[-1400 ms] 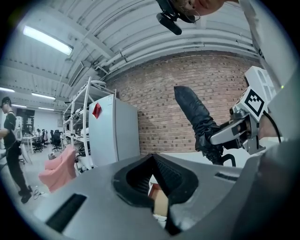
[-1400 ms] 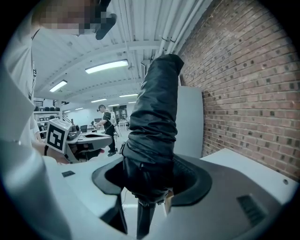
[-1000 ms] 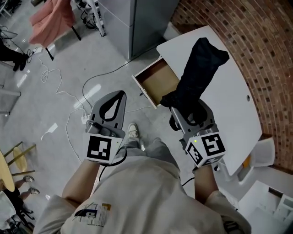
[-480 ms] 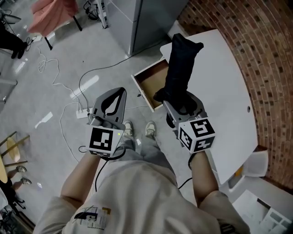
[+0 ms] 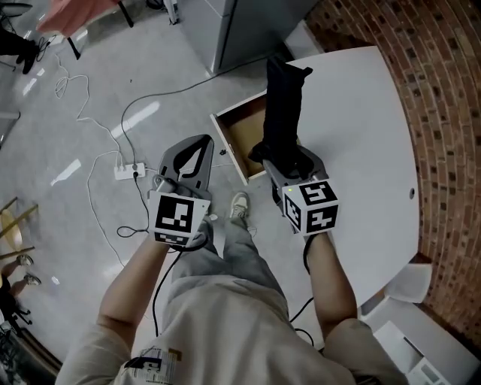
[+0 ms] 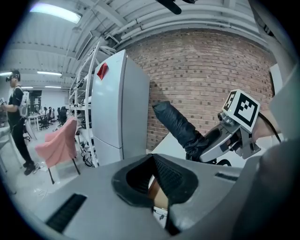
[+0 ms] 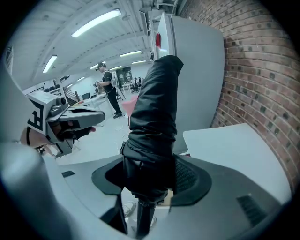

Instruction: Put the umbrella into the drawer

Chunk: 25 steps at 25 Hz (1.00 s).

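Observation:
A folded black umbrella (image 5: 282, 105) in its sleeve sticks forward out of my right gripper (image 5: 288, 156), which is shut on its handle end. Its far end hangs over the open wooden drawer (image 5: 237, 137) at the edge of the white table (image 5: 361, 150). The right gripper view has the umbrella (image 7: 154, 117) rising between the pads of that gripper (image 7: 154, 161). To the left, over the floor, my left gripper (image 5: 201, 143) is shut and holds nothing. From the left gripper (image 6: 154, 161), the umbrella (image 6: 180, 129) and the right gripper (image 6: 220, 140) show at the right.
A tall grey cabinet (image 5: 233, 30) stands behind the drawer. A brick wall (image 5: 443, 113) borders the table at the right. Cables and a power strip (image 5: 124, 171) lie on the floor at the left. A pink cloth (image 5: 71, 11) hangs far left. A person (image 6: 16, 122) stands in the distance.
The right gripper has carried the umbrella left from over the table top to the open drawer. Both grippers have come lower and closer to the drawer, and the left stays shut.

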Tool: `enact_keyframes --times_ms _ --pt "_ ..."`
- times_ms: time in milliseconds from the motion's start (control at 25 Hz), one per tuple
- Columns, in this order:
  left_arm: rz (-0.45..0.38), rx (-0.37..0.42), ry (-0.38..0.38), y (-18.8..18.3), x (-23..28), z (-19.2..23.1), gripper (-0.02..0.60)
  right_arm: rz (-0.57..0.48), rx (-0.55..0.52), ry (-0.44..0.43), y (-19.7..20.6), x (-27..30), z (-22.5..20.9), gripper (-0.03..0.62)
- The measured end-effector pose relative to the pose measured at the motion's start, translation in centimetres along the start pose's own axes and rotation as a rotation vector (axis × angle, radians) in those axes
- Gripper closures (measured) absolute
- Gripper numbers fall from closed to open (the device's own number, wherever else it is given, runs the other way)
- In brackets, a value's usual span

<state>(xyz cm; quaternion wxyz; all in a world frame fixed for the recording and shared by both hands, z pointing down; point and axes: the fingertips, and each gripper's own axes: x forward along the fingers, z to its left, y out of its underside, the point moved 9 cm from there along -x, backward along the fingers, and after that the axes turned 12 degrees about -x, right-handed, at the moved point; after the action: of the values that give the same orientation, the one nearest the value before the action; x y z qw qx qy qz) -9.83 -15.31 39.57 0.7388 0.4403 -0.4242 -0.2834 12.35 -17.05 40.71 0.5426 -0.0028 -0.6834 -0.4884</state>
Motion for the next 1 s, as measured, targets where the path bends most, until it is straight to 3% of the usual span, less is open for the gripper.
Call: enact_keyframes --times_ms 1000 --pt "0.228 -0.145 -0.025 15.7 12.8 4.5 0.574 0.39 0.031 -0.117 15.2 17.5 -3.2 0.344"
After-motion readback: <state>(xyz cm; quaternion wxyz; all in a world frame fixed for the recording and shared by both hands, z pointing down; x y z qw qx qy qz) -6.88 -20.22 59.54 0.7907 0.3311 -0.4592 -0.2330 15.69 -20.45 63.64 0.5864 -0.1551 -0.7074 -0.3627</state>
